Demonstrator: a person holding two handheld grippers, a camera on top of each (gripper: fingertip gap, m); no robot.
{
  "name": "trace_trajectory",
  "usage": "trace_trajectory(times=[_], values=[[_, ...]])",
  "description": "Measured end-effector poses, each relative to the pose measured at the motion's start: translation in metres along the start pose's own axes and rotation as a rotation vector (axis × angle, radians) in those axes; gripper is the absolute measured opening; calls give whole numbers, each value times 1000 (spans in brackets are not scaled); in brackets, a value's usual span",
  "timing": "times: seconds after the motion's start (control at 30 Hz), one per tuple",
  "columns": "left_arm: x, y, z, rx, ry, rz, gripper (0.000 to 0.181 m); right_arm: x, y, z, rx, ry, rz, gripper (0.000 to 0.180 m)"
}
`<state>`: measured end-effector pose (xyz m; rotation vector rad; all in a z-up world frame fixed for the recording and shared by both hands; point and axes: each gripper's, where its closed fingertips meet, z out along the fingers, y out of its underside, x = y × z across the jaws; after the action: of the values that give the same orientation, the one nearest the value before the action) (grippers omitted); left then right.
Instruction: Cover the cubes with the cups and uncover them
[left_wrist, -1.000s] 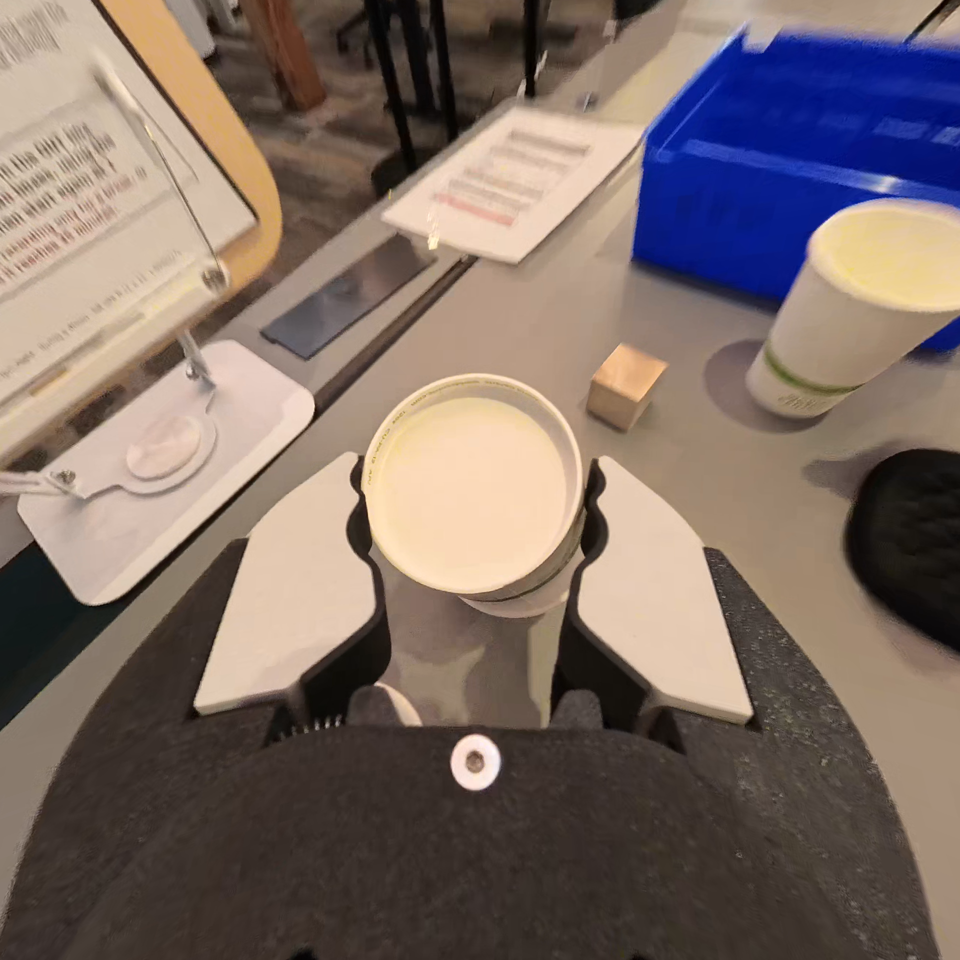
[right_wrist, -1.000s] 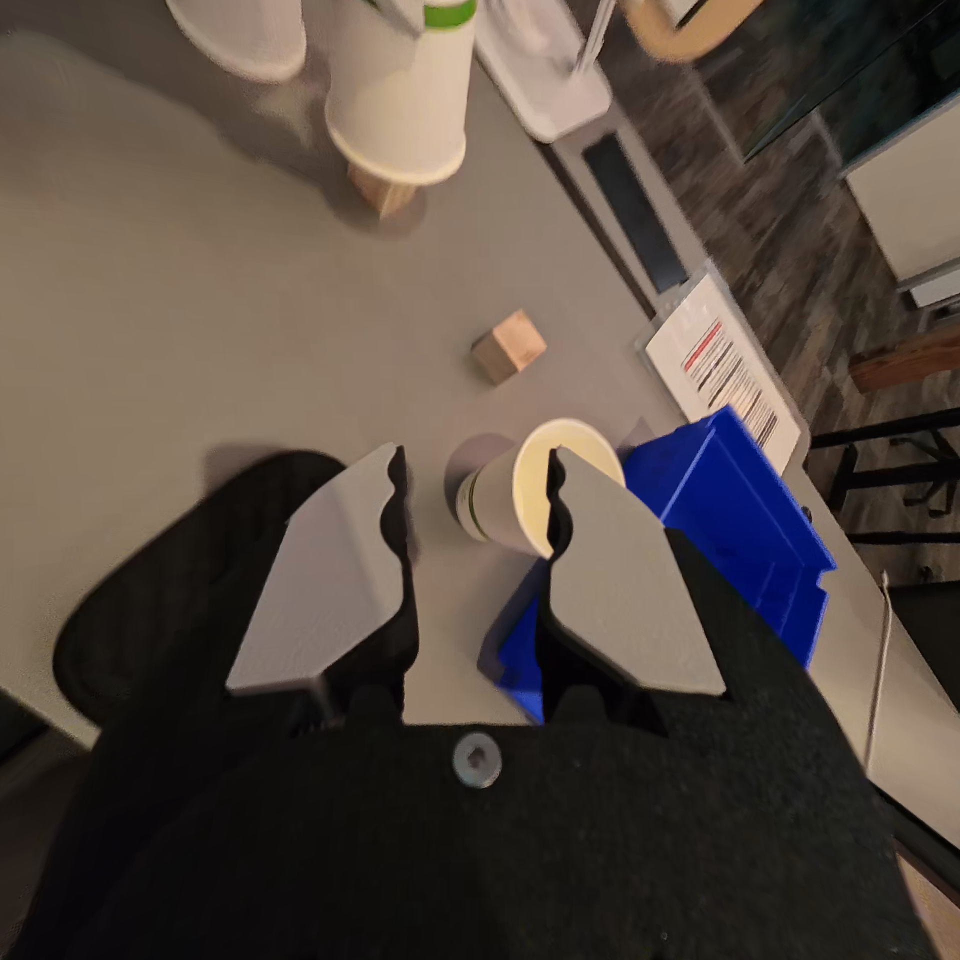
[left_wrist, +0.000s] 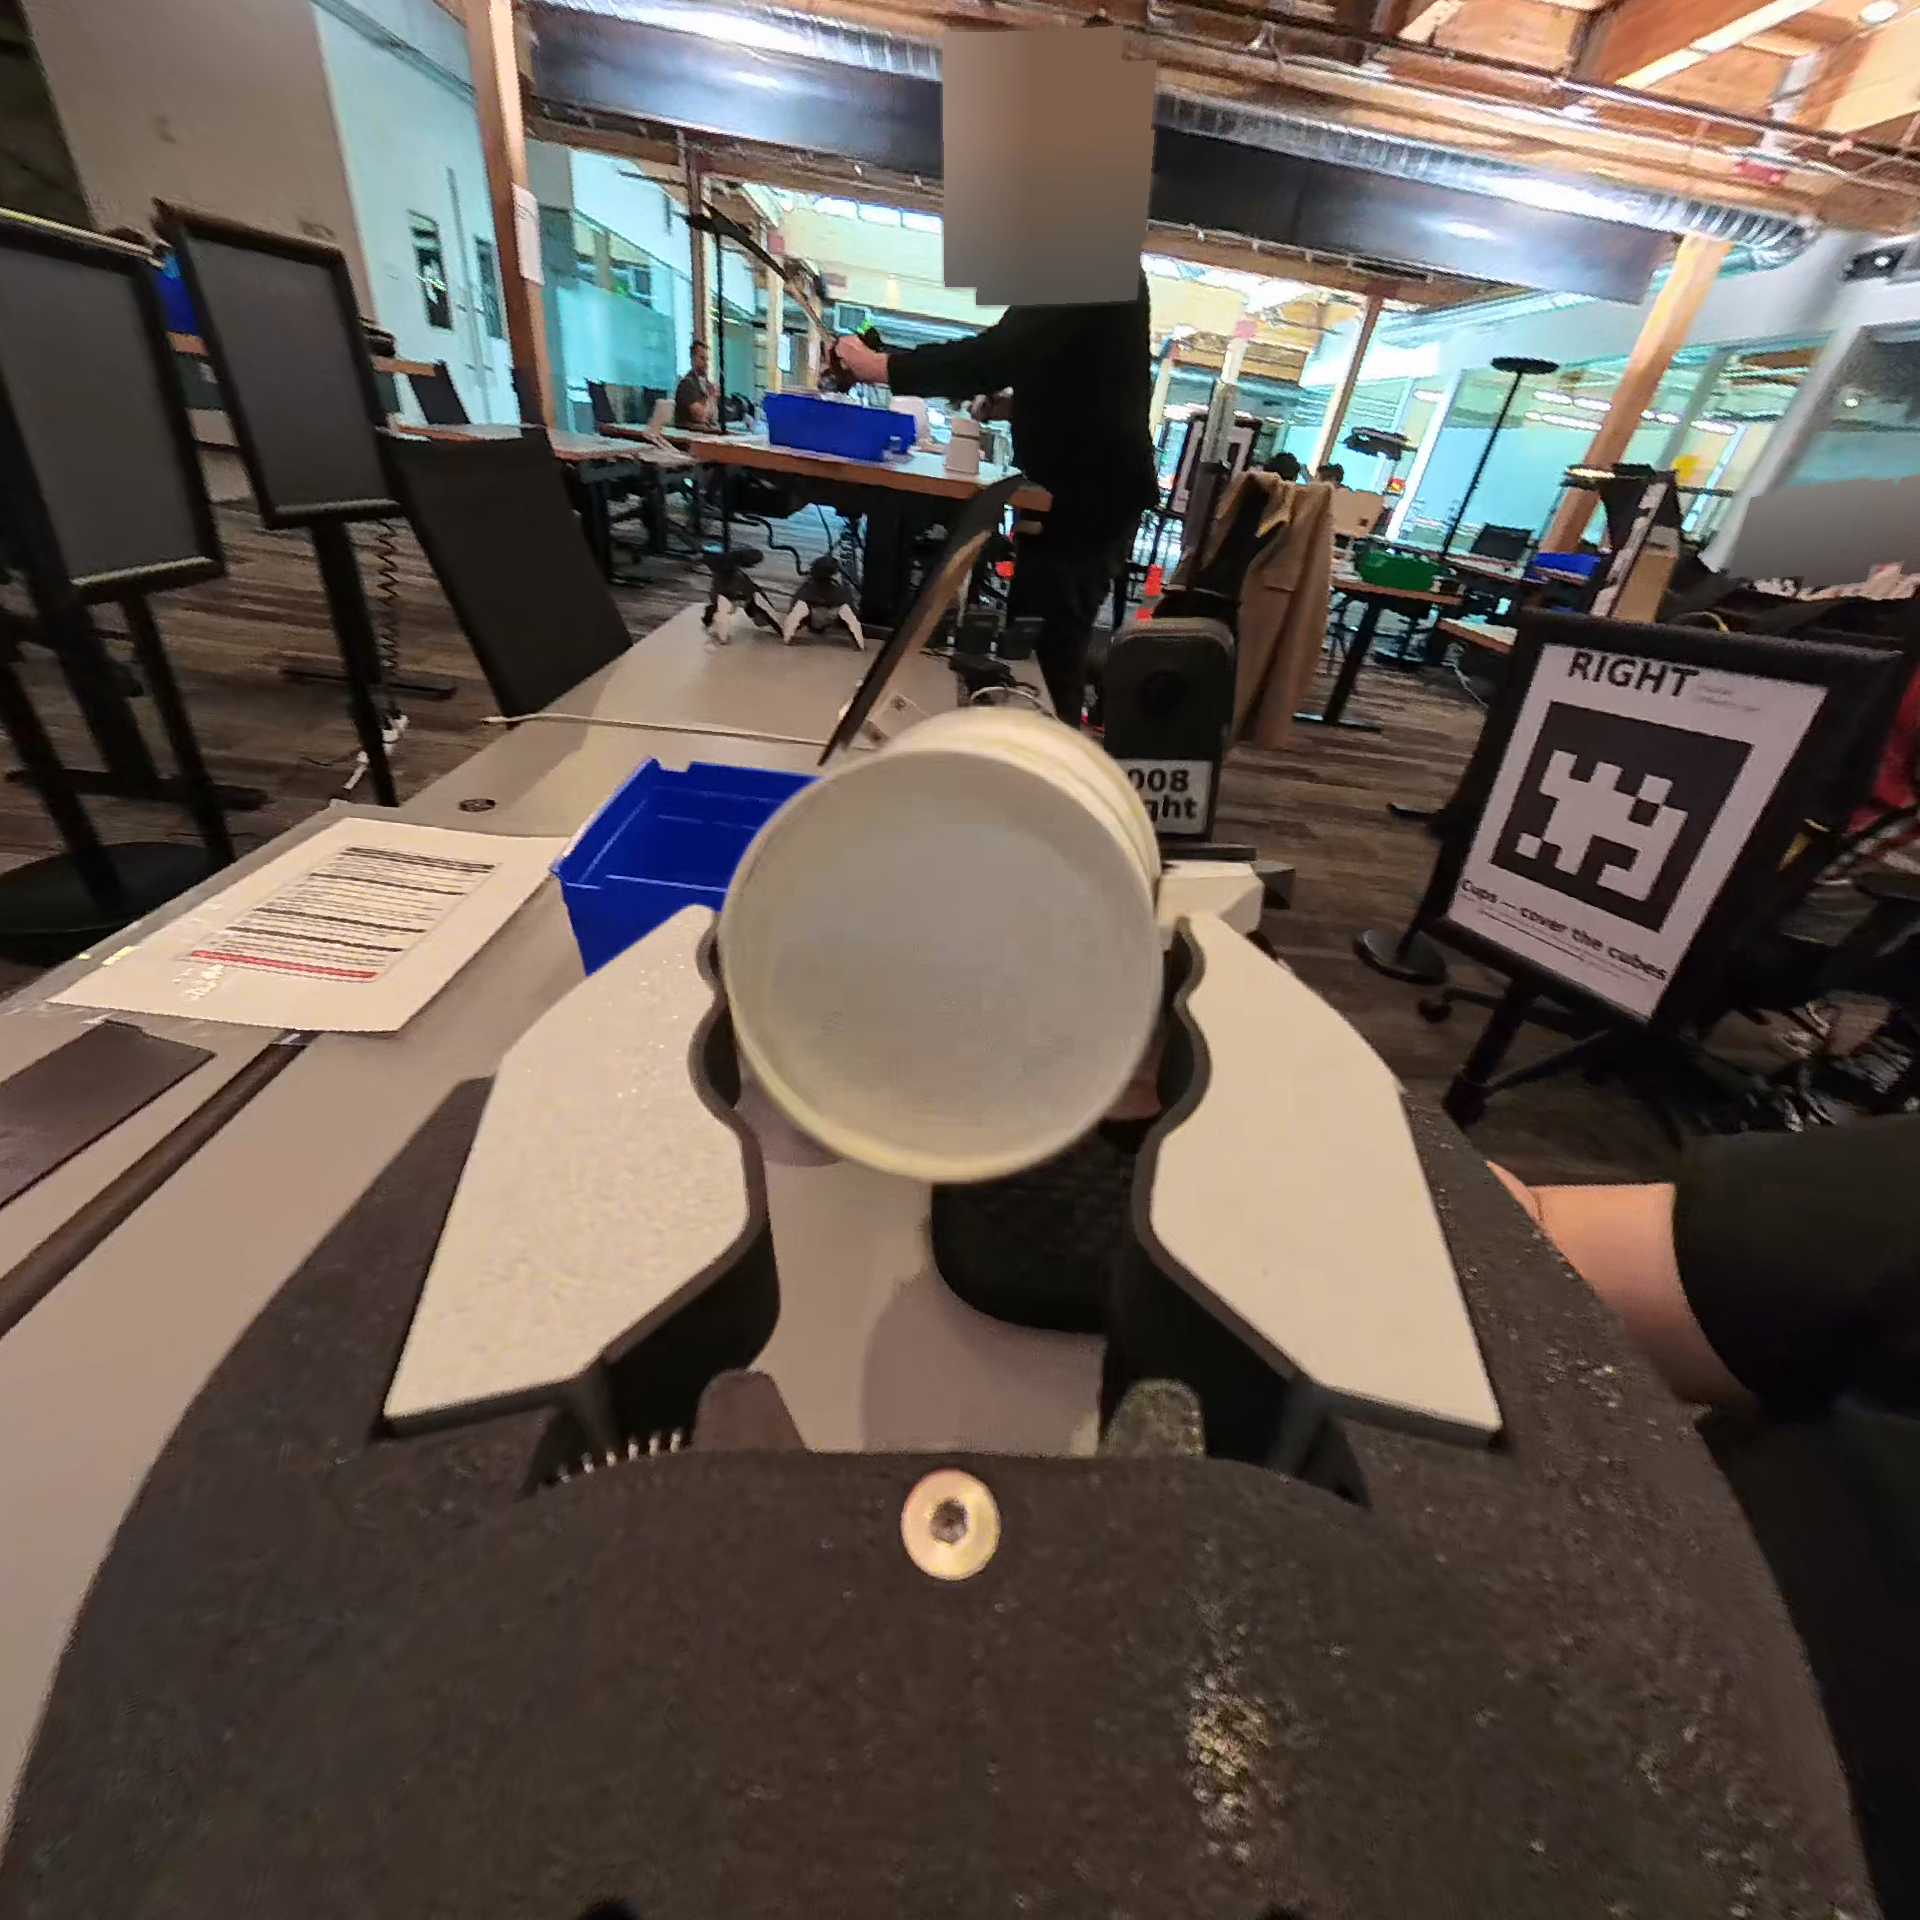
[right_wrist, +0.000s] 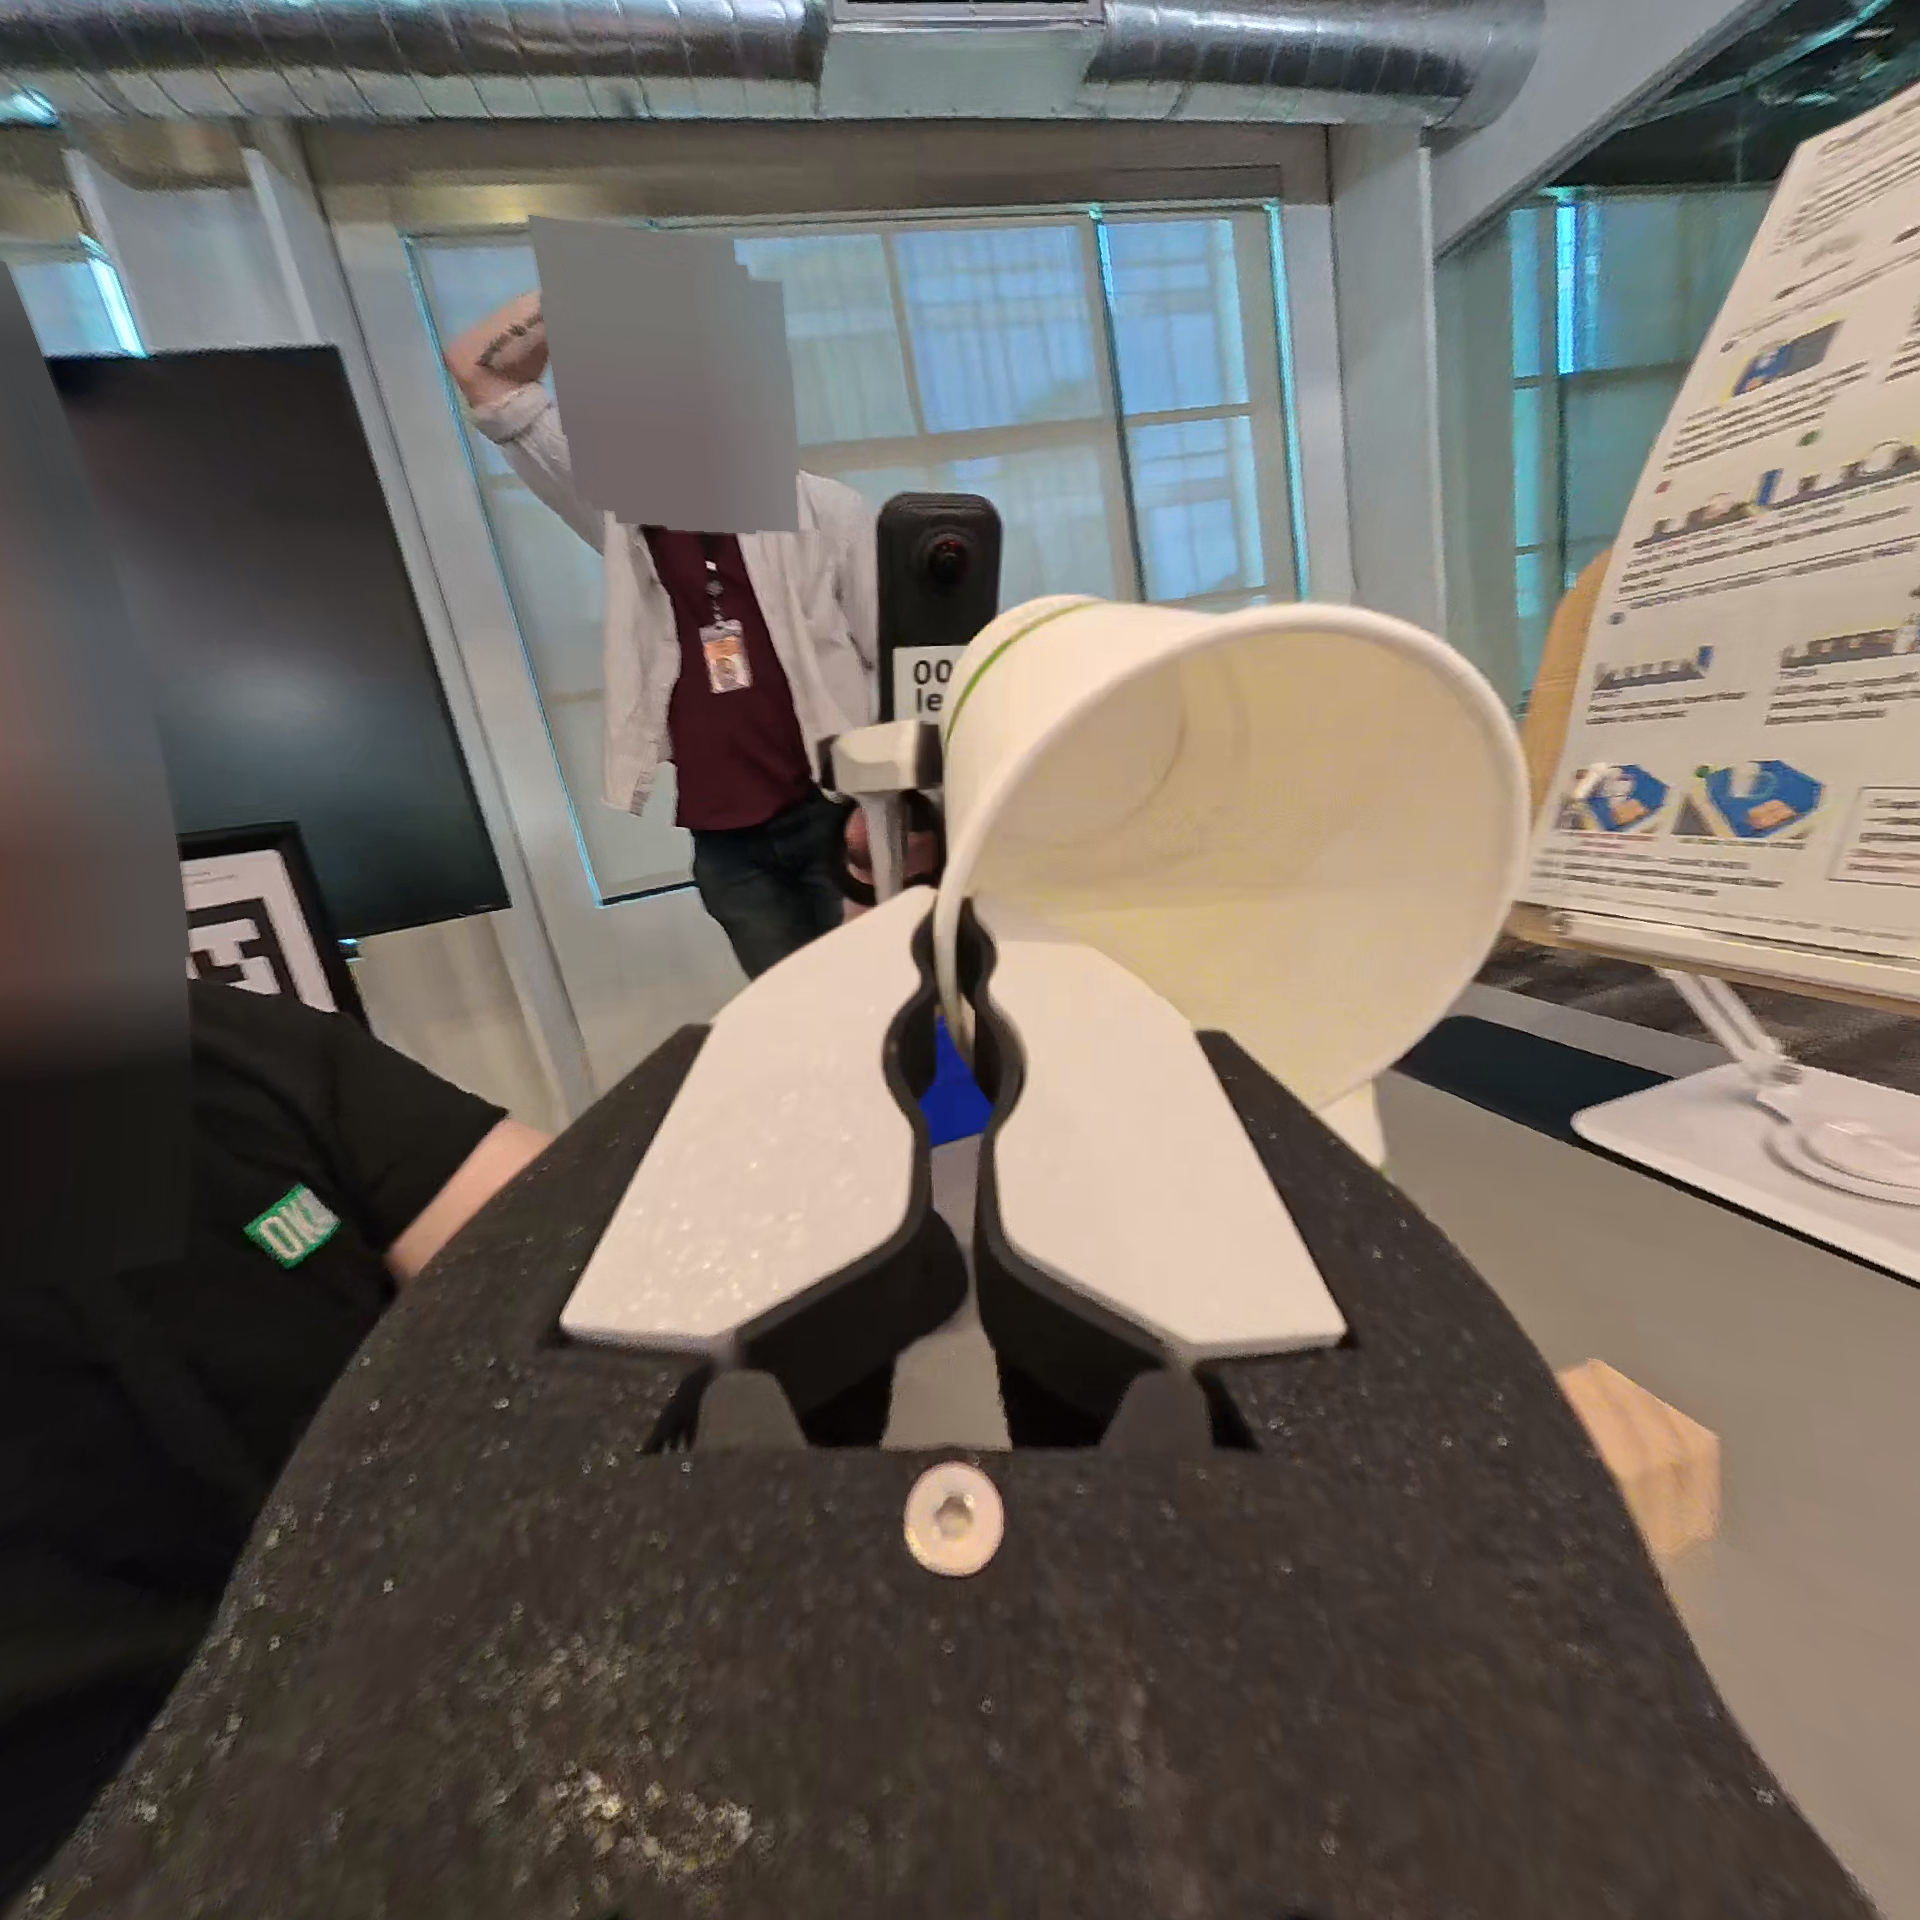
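Both cups have left the bench since a second ago. The left gripper (left_wrist: 951, 1023) now points level, jaws clasping a cup (left_wrist: 940, 961) on its side, base toward the camera. The right gripper (right_wrist: 961, 982), earlier empty, pinches the rim of a second cup (right_wrist: 1236, 831), tipped mouth-forward. One cube (right_wrist: 1642, 1455) lies uncovered, near right; covering likely follows.

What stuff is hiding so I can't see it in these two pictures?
- Left wrist view: the white paper cup in the left gripper hides most of the right gripper behind it and part of the blue plastic bin.
- Right wrist view: the light wooden cube is half hidden by the right gripper body; no second cube shows.
- Right wrist view: the white green-striped paper cup hides the table behind it.
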<state>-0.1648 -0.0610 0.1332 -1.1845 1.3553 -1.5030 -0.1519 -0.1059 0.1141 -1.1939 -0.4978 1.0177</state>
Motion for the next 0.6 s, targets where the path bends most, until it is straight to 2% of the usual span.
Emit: trace_trajectory(times=[0.07,0.13,0.27,0.43,0.6], values=[[-1,-1,-1,5,-6,-5,87,0,-1,-7,-23,17,-22,0],[-2,-2,-4,8,-12,2,87,0,-7,-16,-58,55,-56,0],[-10,0,-15,-22,-67,39,89,14,-38,-46,-256,266,-209,0],[-17,-3,-26,-26,-107,53,84,61,-70,-115,-860,632,-351,0],[-26,5,-28,-81,-171,87,83,89,-56,-165,-1350,733,-212,1]])
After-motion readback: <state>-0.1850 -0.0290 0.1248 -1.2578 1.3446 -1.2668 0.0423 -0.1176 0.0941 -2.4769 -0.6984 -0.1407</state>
